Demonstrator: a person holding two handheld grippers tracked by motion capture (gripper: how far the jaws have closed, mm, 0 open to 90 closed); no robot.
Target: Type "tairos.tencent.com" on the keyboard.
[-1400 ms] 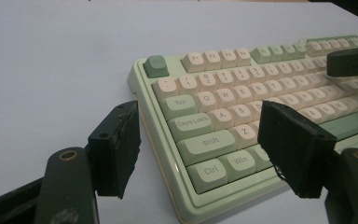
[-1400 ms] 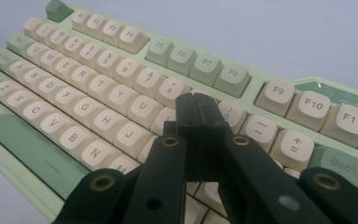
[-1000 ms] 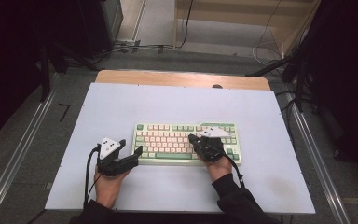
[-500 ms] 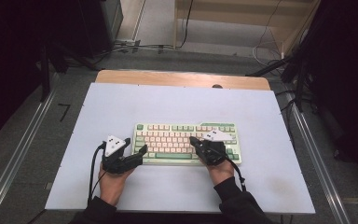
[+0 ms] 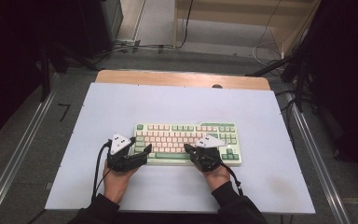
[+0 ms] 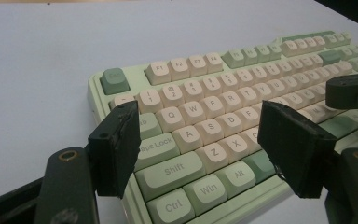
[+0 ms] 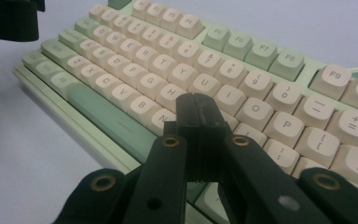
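The keyboard [image 5: 188,142] lay just below the centre of the high view, on the white table [image 5: 121,107]. The left gripper [image 5: 140,157] sat at its lower left corner with its jaws apart; in the left gripper view they framed the Shift and Z keys (nothing was pinched between them). The right gripper [image 5: 189,150] was lower centre, over the bottom rows, its jaws pressed together with nothing between them. In the right gripper view its tip [image 7: 197,103] seemed to rest near the N key, though contact was hard to judge.
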